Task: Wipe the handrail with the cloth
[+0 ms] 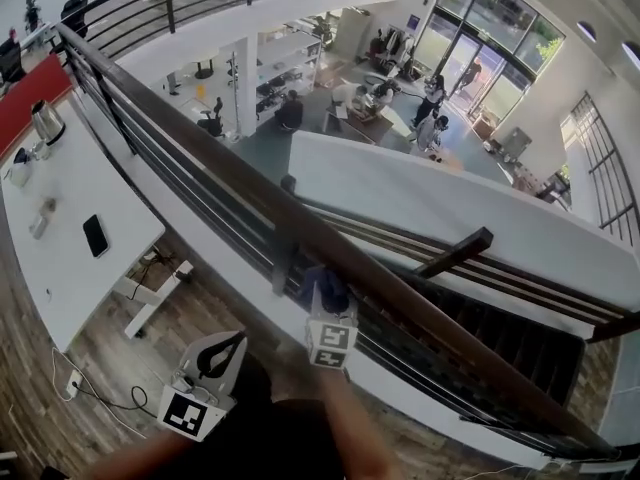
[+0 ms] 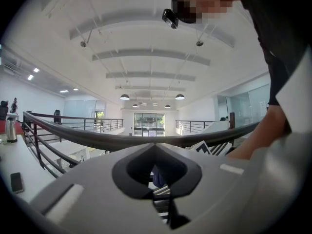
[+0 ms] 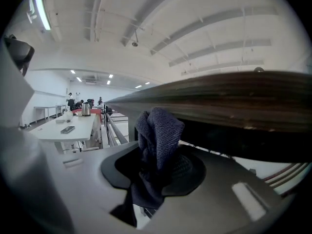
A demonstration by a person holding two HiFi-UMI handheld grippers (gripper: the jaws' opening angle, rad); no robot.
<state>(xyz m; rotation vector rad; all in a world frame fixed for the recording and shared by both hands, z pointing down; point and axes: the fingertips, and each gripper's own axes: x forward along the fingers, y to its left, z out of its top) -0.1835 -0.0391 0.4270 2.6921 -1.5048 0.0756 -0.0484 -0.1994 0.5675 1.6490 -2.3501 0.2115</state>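
Observation:
A dark wooden handrail [image 1: 230,168] runs from the upper left down to the lower right. My right gripper [image 1: 329,298] is shut on a dark blue cloth [image 1: 327,283] and holds it against the near side of the rail, beside a post. In the right gripper view the cloth [image 3: 157,130] bunches up out of the jaws, its top just under the handrail [image 3: 219,99]. My left gripper [image 1: 236,341] hangs lower and to the left, away from the rail, shut with nothing in it. In the left gripper view the handrail [image 2: 122,141] crosses ahead of it.
A white table [image 1: 70,198] at the left bears a kettle [image 1: 47,120] and a phone [image 1: 96,235]. Dark rails and a post [image 1: 284,243] run under the handrail. Beyond it are a lower floor with people and stairs [image 1: 500,328] at the right.

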